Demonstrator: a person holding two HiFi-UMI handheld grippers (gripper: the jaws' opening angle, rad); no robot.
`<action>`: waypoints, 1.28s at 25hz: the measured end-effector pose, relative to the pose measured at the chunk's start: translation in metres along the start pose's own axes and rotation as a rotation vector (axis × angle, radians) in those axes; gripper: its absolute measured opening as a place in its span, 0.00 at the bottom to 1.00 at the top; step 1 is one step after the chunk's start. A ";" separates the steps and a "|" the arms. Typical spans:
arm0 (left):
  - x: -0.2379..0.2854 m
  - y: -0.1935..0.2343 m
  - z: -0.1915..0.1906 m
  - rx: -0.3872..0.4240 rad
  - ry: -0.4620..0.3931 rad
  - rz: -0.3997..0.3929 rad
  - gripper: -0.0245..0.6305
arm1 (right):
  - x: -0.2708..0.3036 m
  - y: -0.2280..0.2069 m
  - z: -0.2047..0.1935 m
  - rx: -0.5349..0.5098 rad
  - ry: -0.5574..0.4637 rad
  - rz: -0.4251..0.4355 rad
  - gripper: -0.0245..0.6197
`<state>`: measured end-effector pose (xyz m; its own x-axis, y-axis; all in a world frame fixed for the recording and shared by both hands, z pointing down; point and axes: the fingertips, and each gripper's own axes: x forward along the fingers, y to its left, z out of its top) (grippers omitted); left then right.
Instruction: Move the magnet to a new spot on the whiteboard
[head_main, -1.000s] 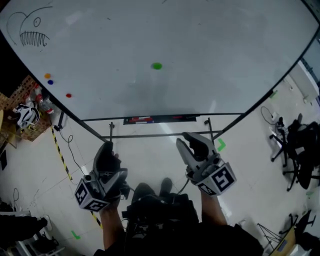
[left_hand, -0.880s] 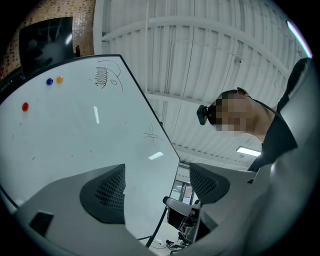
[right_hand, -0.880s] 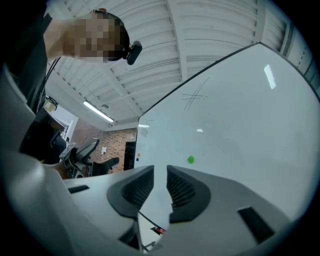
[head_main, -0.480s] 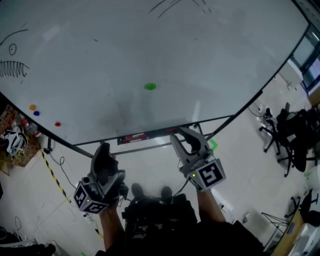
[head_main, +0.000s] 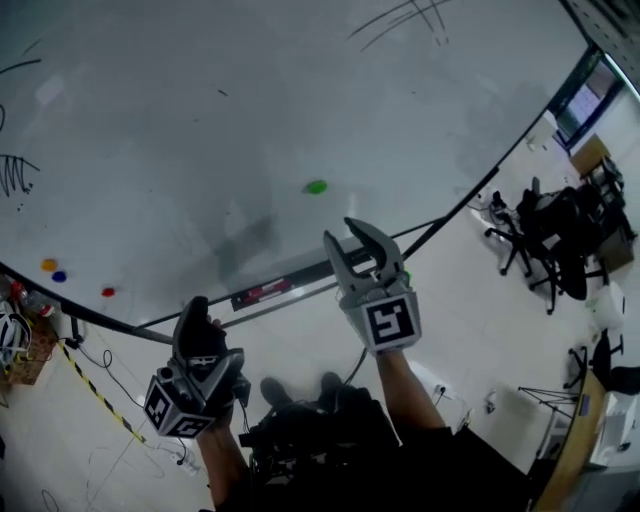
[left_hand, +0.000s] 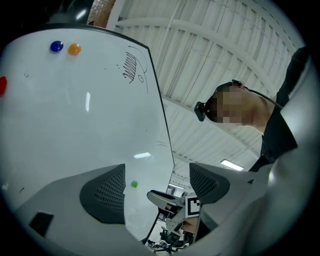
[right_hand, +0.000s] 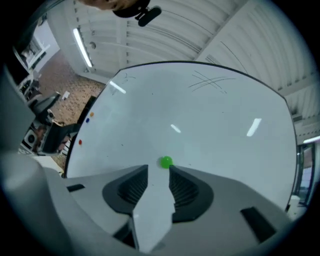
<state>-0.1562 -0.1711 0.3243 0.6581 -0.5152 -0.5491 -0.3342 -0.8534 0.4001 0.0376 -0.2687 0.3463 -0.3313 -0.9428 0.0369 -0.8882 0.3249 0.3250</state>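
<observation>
The right claw (right_hand: 158, 172) is released: its jaws have just been opening, and its own view shows only bare board in the gap between the ribbed pads, with nothing gripped. Just ahead of its tips, in line with that gap and a shade toward one jaw, sits the green magnet (right_hand: 166, 161), stuck to the whiteboard (head_main: 300, 90). The head view shows claw and magnet near each other but apart, so no contact has been made.

Off to that claw's side and lower, the left claw (left_hand: 157, 172) is also released, jaws well apart and empty. It points up at the board from farther back and seems to have no part in the grab.

Farther out from the right claw, well away along the board's lower edge, are an orange magnet (head_main: 48, 265), a blue magnet (head_main: 59, 276) and a red magnet (head_main: 107, 292). The tray strip (head_main: 265, 292) runs under the board, close below the right claw.

As for progress, I judge the task barely begun. The approach looks nearly finished and the jaws are ready, but the green magnet has not been taken. What is left is closing the last gap, pinching the magnet, pulling it off, carrying it to a bare patch of board, setting it there and letting go
</observation>
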 end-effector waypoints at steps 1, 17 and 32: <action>-0.003 0.002 0.001 -0.016 0.002 -0.002 0.65 | 0.008 -0.002 0.001 -0.019 0.010 -0.026 0.31; 0.001 -0.008 0.019 0.090 -0.020 0.062 0.65 | 0.070 -0.013 0.009 -0.257 0.005 -0.164 0.31; 0.012 -0.012 0.007 0.092 0.000 0.064 0.65 | 0.066 -0.008 0.008 -0.171 -0.024 -0.057 0.27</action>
<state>-0.1491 -0.1676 0.3082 0.6338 -0.5688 -0.5242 -0.4358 -0.8225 0.3655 0.0208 -0.3326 0.3389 -0.2917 -0.9565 -0.0079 -0.8393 0.2520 0.4817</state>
